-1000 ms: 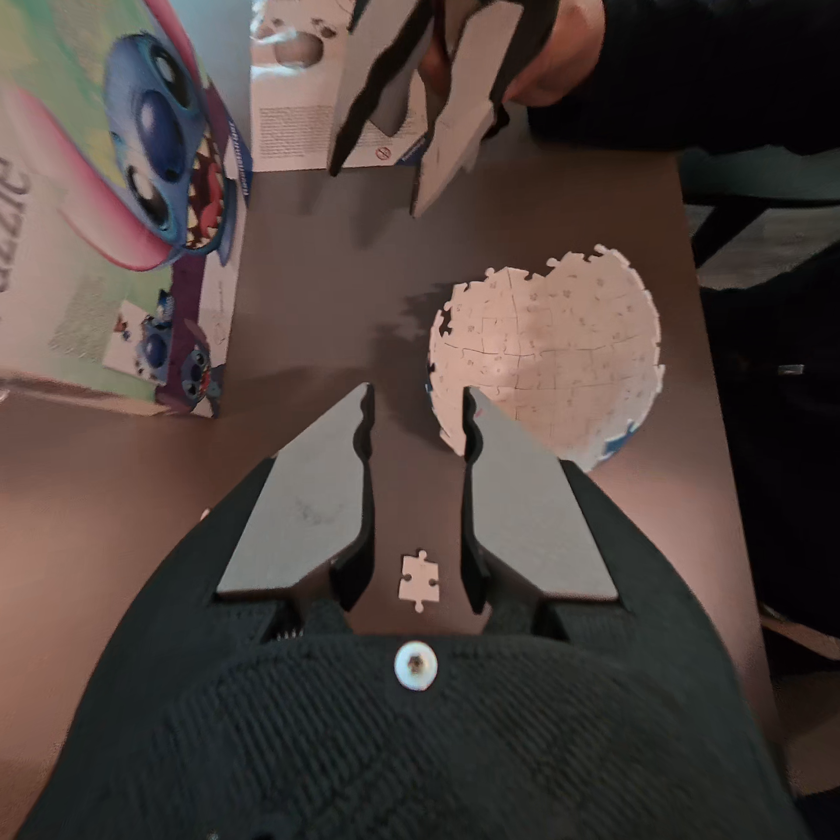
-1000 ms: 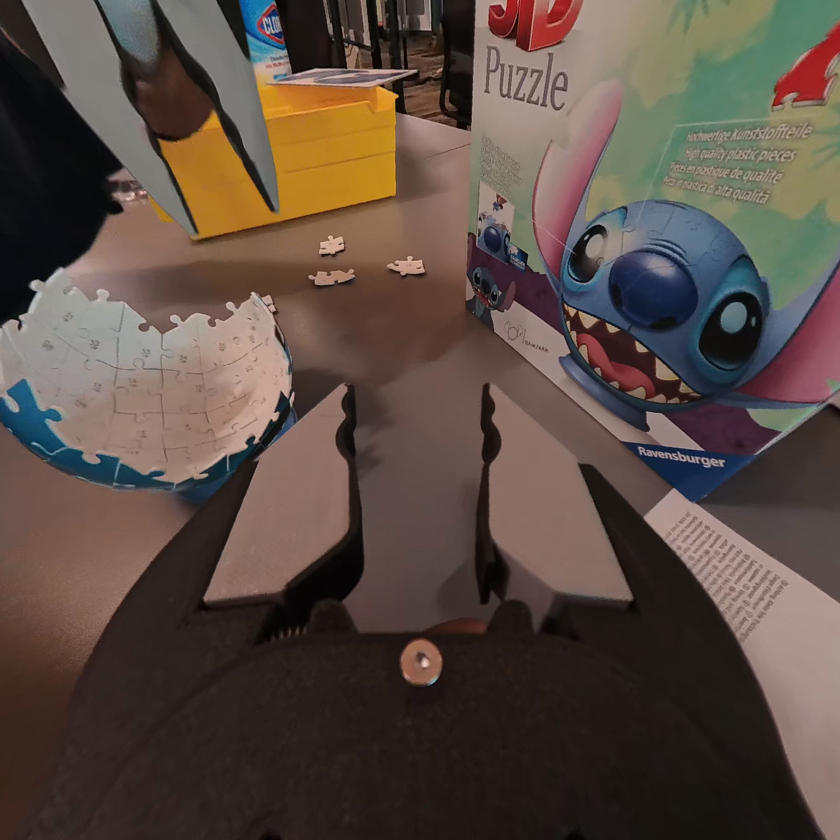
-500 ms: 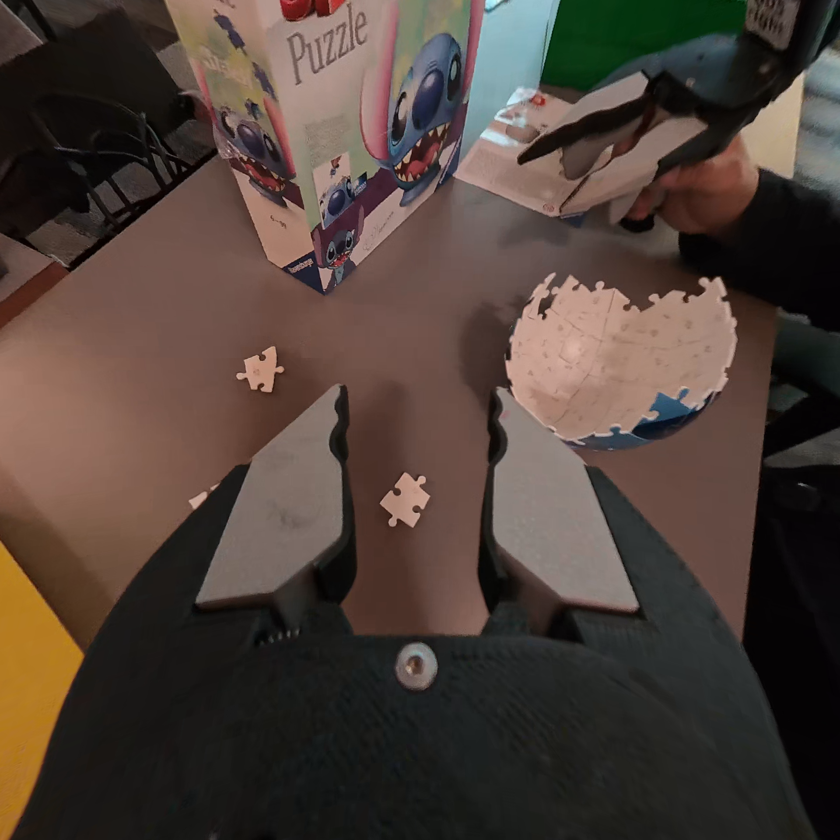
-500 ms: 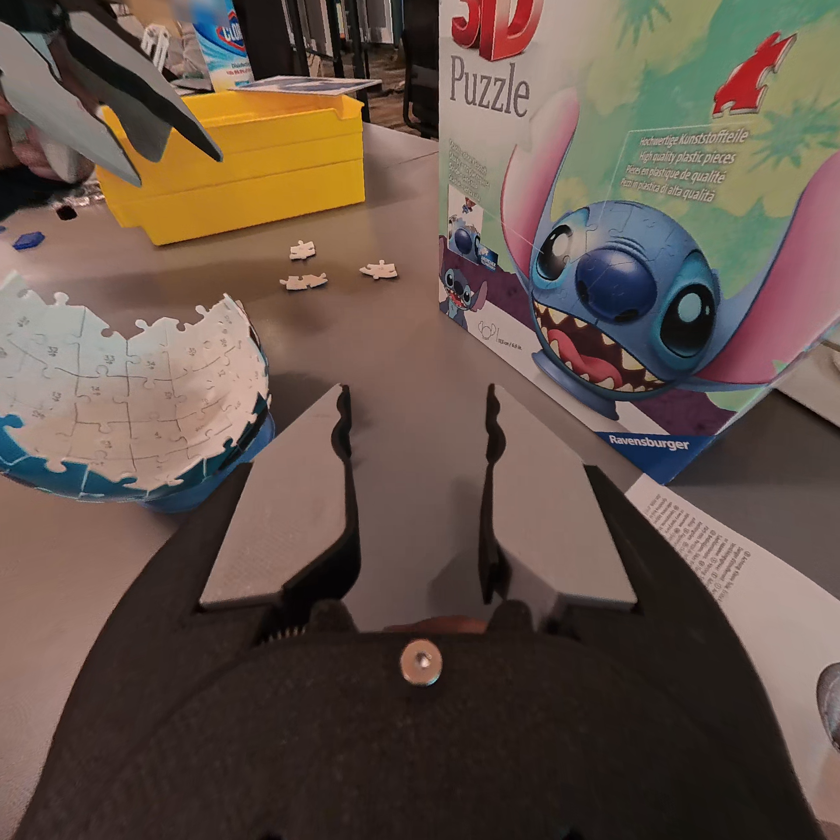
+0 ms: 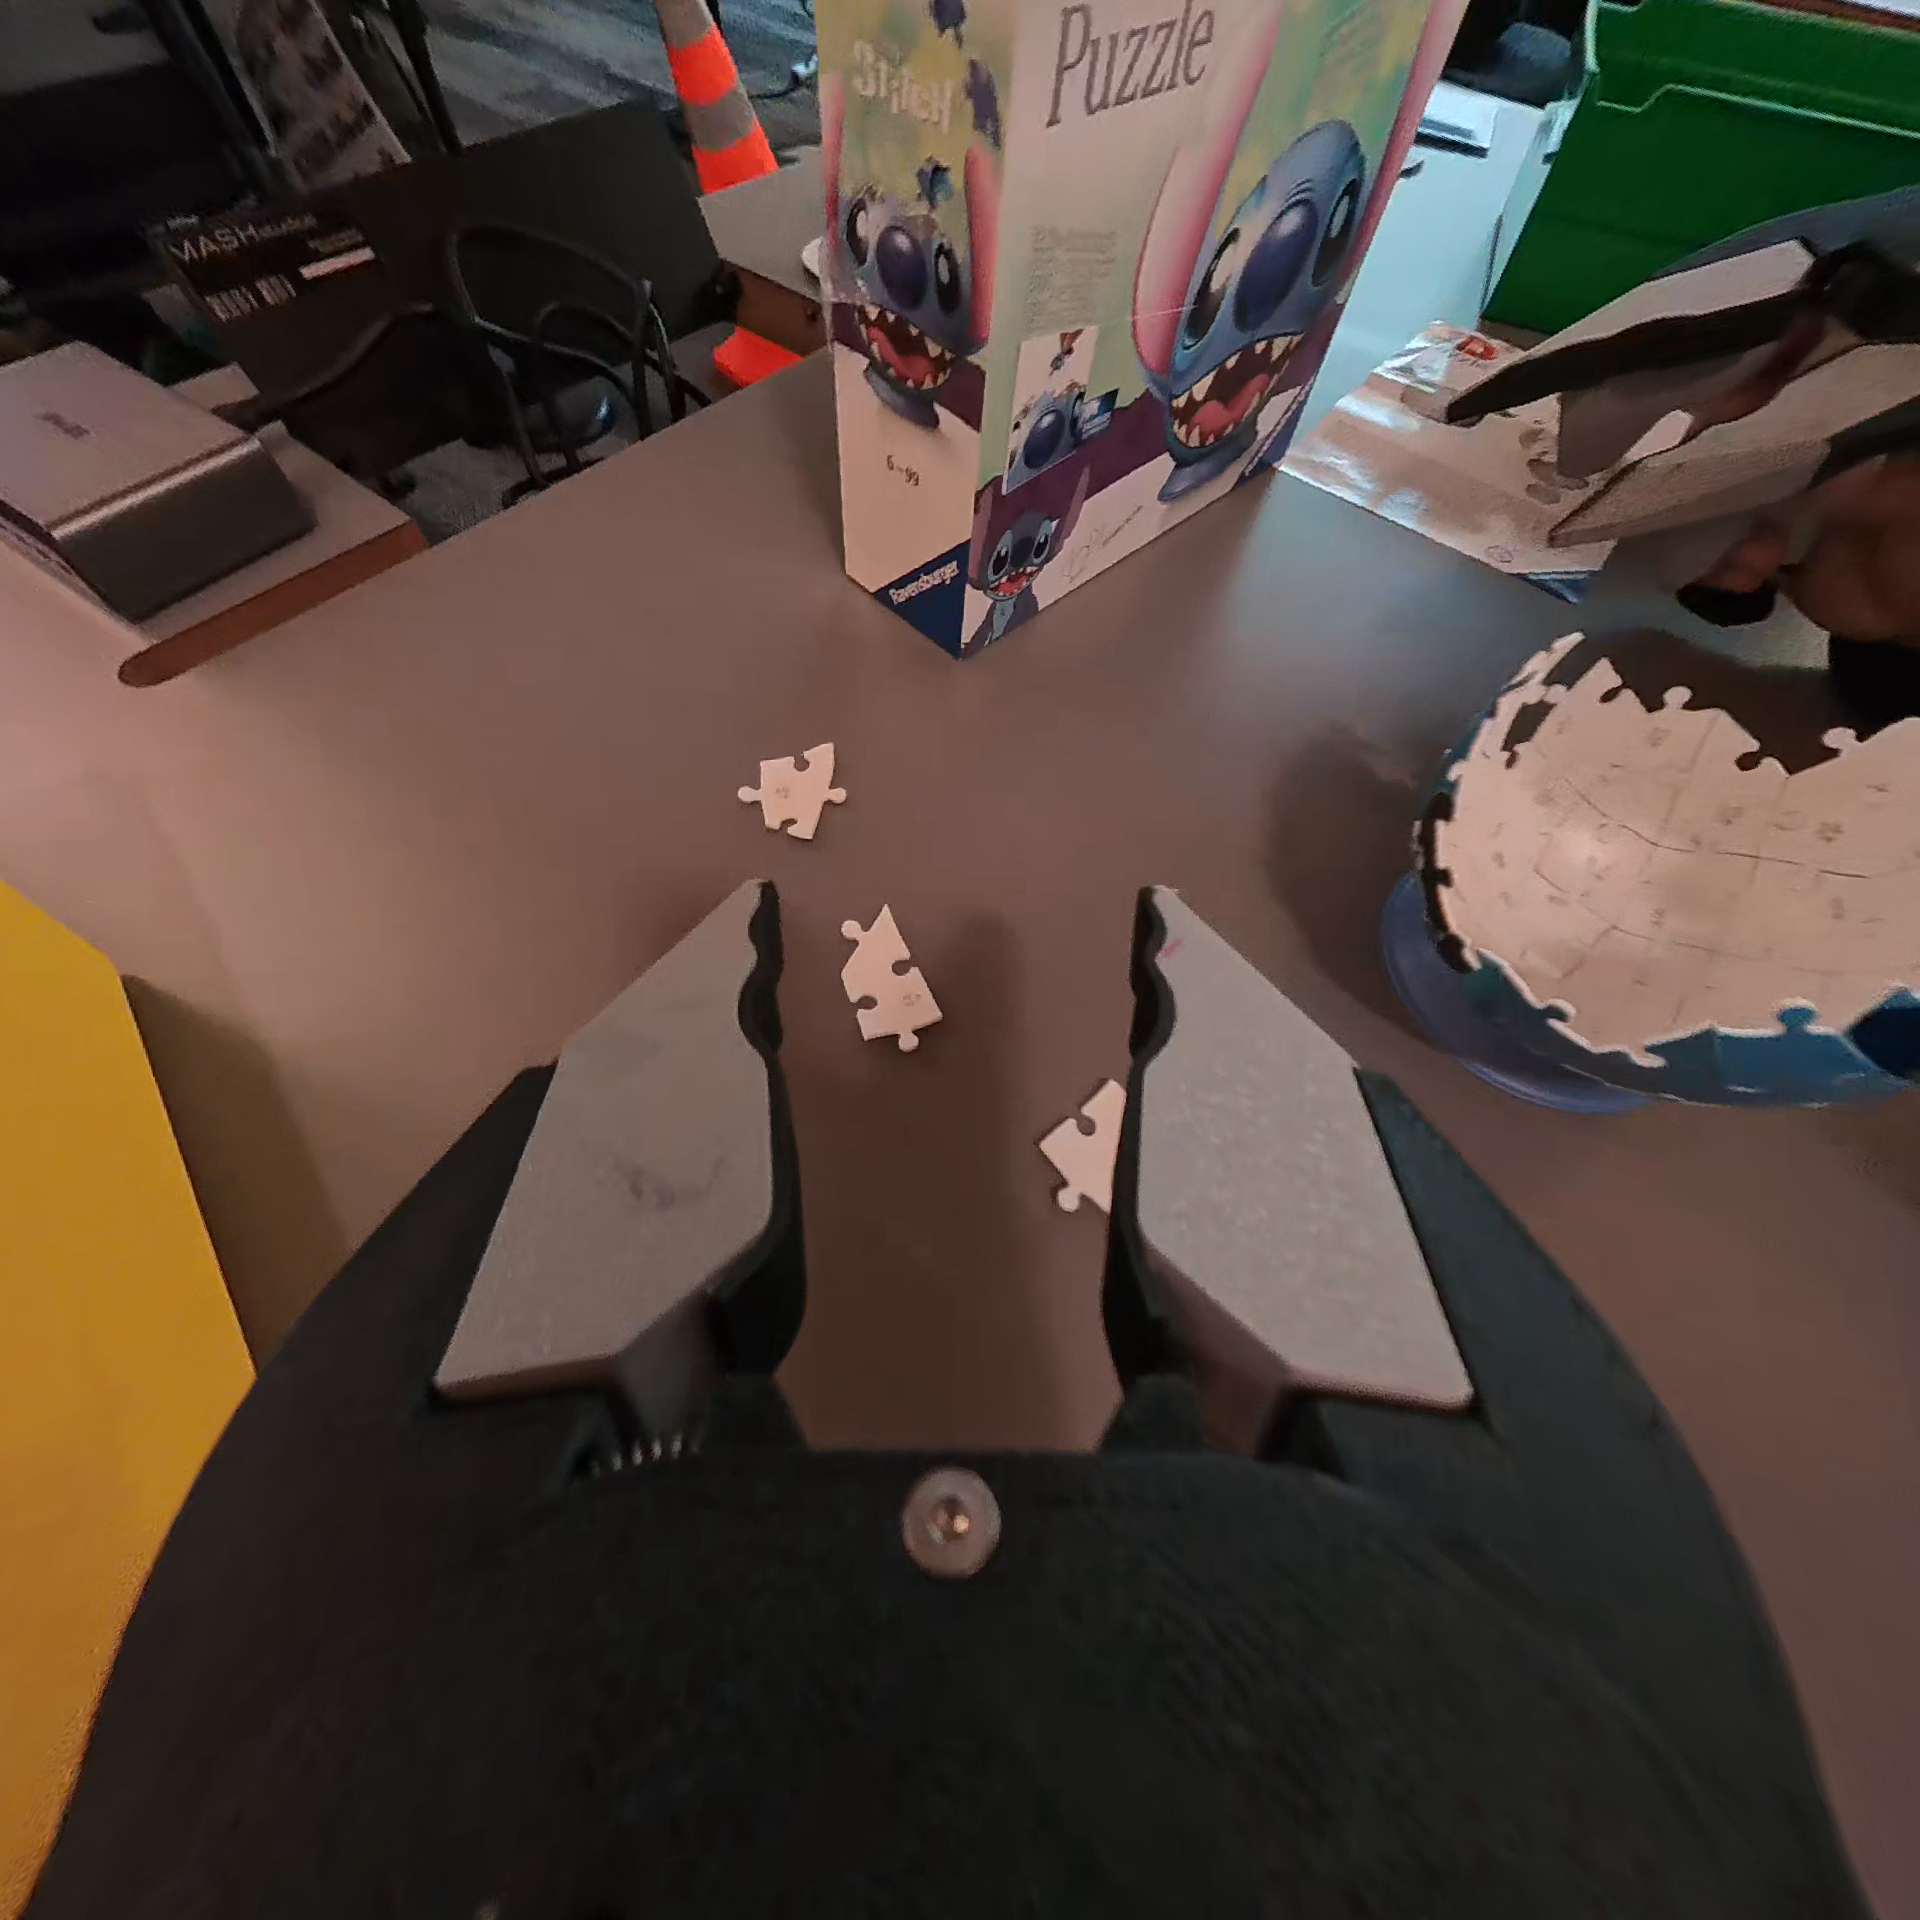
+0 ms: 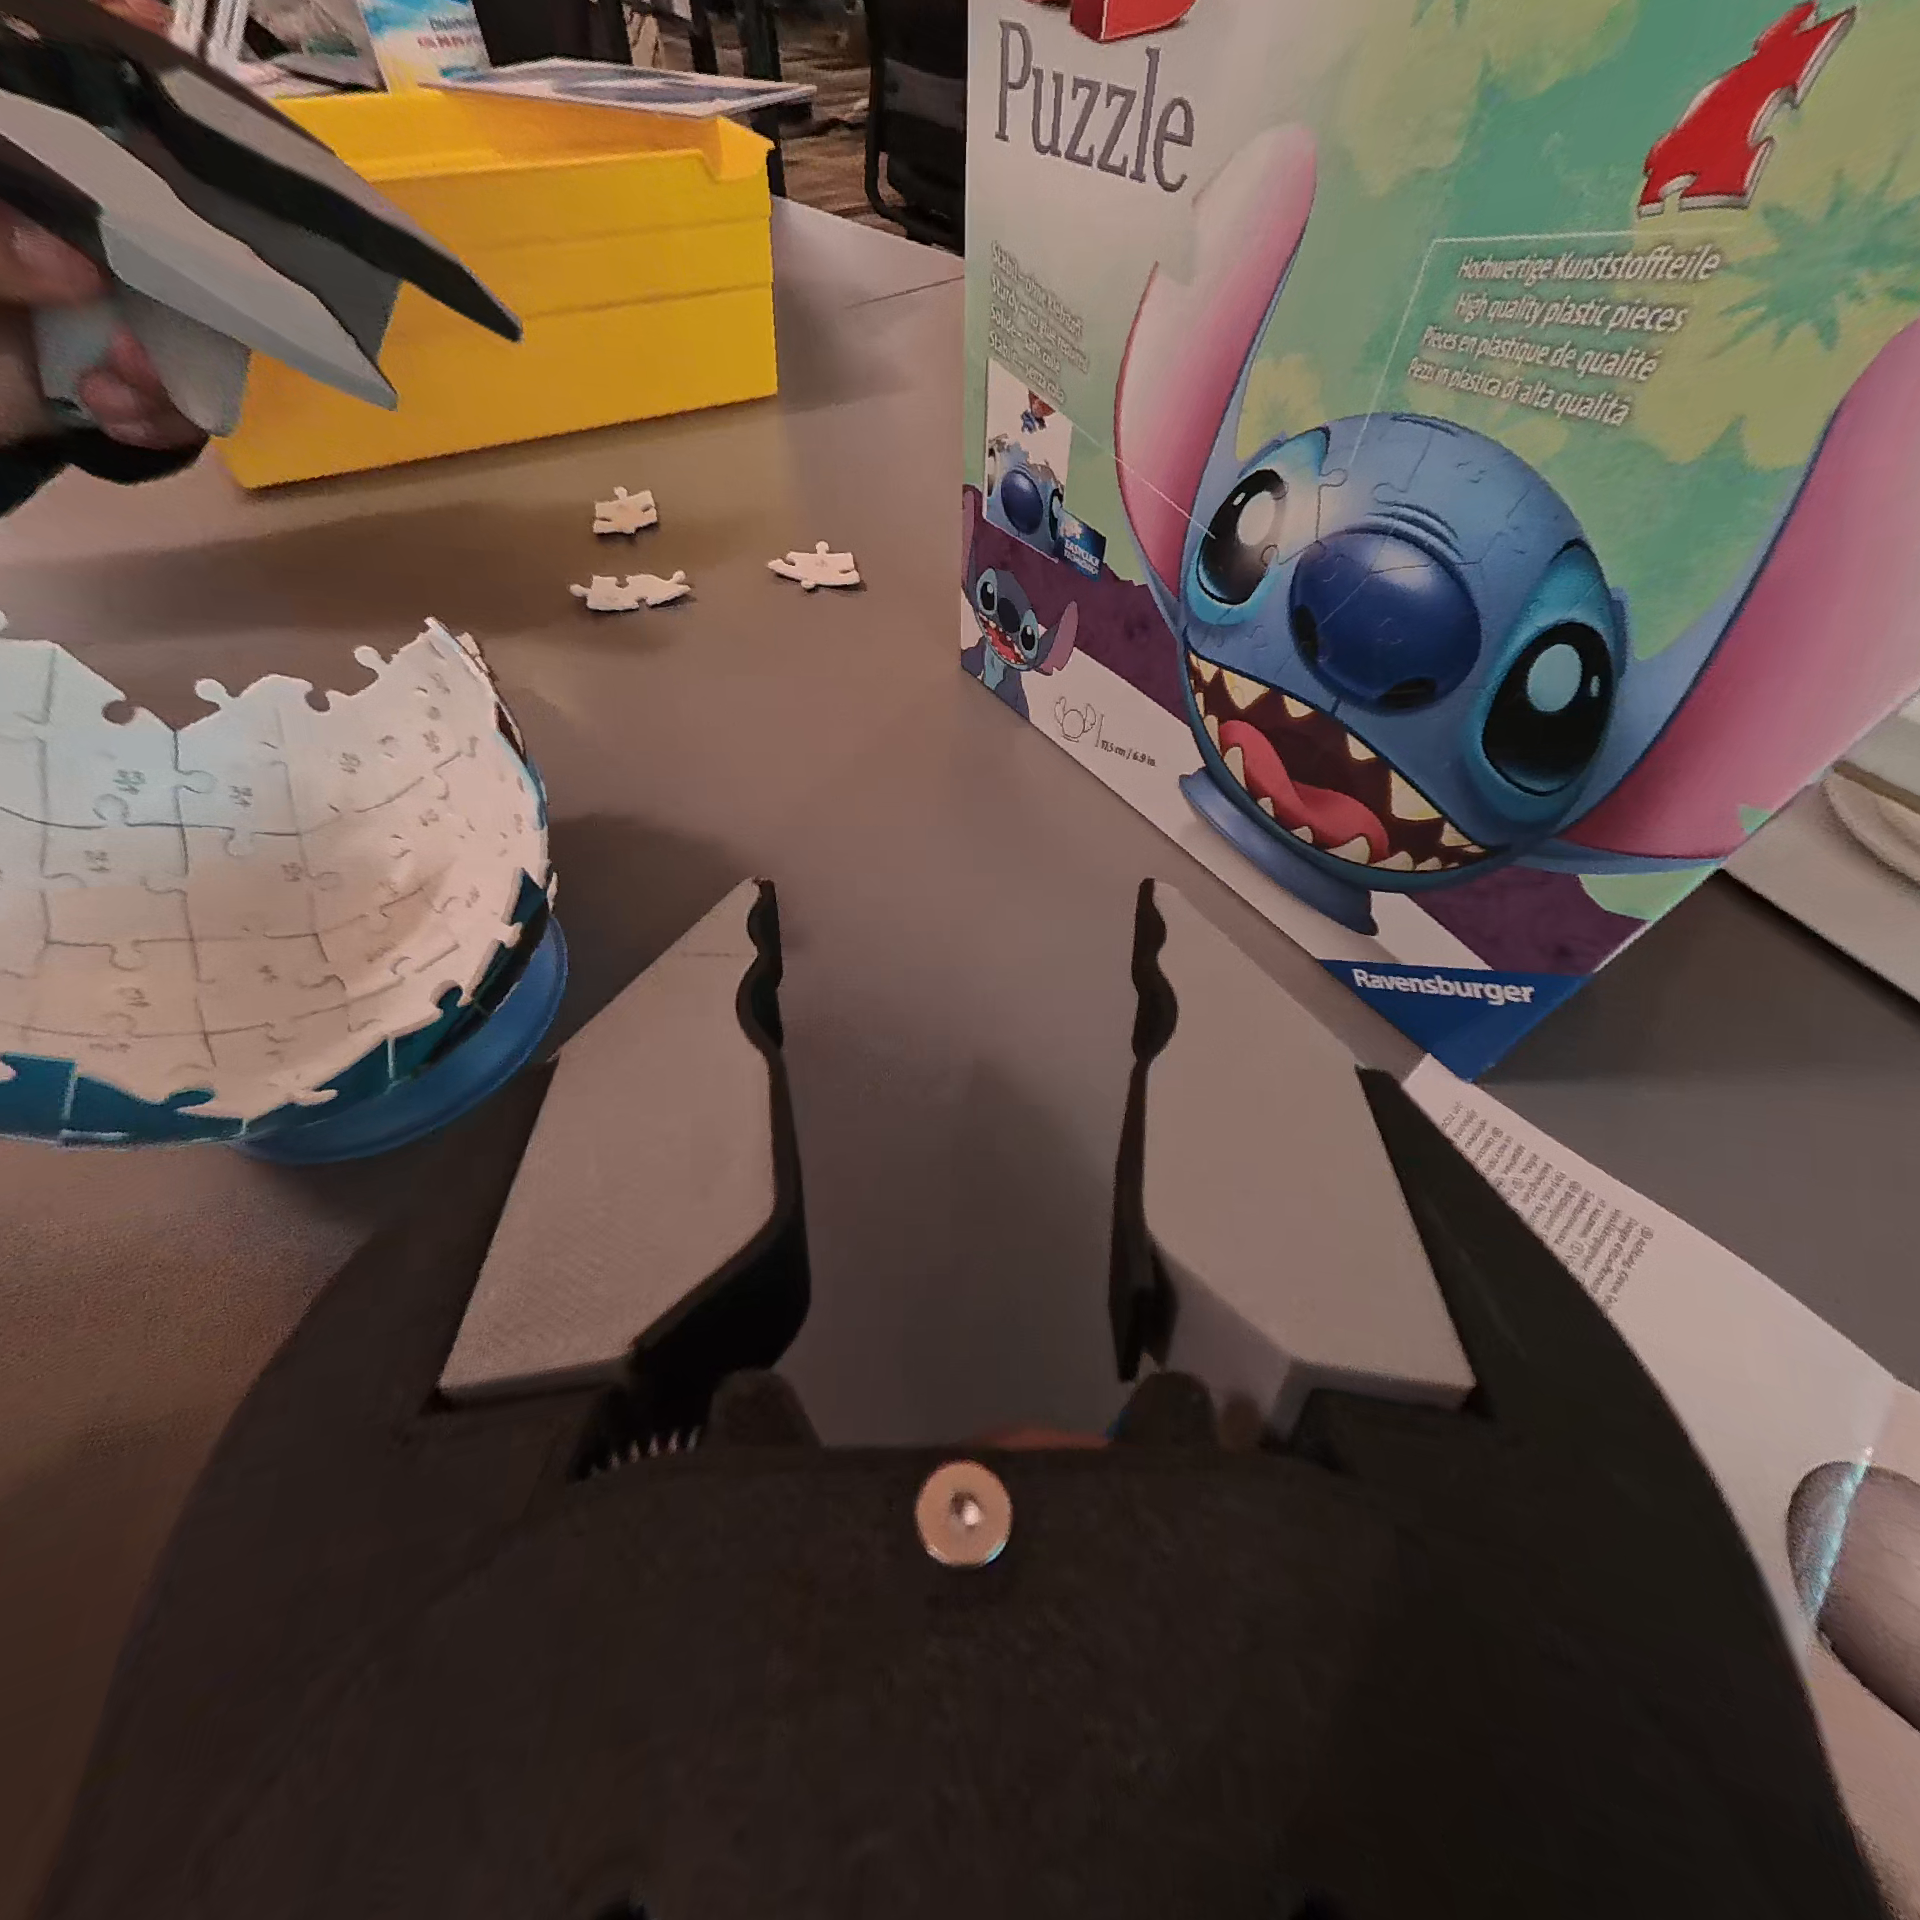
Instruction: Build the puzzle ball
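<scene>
The left gripper (image 5: 951, 904) hangs with its jaws apart over three loose puzzle pieces (image 5: 889, 981) on the grey table (image 5: 416, 779). The half-built puzzle ball (image 5: 1683, 904) sits on its blue stand off to its right, near the puzzle box (image 5: 1091, 312). The right gripper (image 6: 951, 904) is also spread wide and empty, just beside the ball.

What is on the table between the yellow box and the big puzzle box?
Three loose white puzzle pieces lie there, between the yellow box and puzzle box, in the right wrist view.

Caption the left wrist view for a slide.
Open left gripper hovering over loose puzzle pieces, half-built puzzle ball at right.
</scene>
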Demonstrator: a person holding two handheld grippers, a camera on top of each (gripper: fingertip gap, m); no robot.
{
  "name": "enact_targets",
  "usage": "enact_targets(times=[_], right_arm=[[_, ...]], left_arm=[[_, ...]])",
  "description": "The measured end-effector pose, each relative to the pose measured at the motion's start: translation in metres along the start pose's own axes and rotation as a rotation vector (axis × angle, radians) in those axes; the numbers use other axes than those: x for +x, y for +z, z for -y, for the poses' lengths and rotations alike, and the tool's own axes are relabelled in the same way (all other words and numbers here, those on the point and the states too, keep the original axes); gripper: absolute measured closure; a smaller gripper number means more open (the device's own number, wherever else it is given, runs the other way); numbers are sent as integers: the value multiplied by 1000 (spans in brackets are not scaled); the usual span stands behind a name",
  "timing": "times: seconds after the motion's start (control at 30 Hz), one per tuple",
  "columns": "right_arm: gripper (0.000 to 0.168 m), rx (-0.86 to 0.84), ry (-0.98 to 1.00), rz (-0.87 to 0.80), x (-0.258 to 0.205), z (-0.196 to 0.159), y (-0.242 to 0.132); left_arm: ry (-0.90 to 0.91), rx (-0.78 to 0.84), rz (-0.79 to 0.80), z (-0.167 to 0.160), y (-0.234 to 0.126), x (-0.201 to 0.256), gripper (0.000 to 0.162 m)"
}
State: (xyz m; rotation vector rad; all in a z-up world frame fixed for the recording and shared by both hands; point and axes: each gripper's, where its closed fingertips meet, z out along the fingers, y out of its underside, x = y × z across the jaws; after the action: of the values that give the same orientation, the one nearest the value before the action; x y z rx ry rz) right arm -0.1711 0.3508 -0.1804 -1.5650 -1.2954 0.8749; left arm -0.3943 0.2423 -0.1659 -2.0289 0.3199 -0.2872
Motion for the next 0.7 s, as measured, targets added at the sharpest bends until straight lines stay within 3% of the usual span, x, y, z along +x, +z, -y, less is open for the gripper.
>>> enact_targets(times=[0.23,0.43,0.57,0.7], right_arm=[[105,-17,7,14,-4,-3,3],[106,-36,11,38,-8,-8,7],[107,-55,0,23,-5,-12,9],[107,-58,30,43,-6,-13,11]], left_arm=[[-16,-22,37,-8,5,-9,96],[37,-5,189,-1,-16,-40,96],[1,91,238,18,-41,-51,96],[-7,182,163,33,-45,-33,101]])
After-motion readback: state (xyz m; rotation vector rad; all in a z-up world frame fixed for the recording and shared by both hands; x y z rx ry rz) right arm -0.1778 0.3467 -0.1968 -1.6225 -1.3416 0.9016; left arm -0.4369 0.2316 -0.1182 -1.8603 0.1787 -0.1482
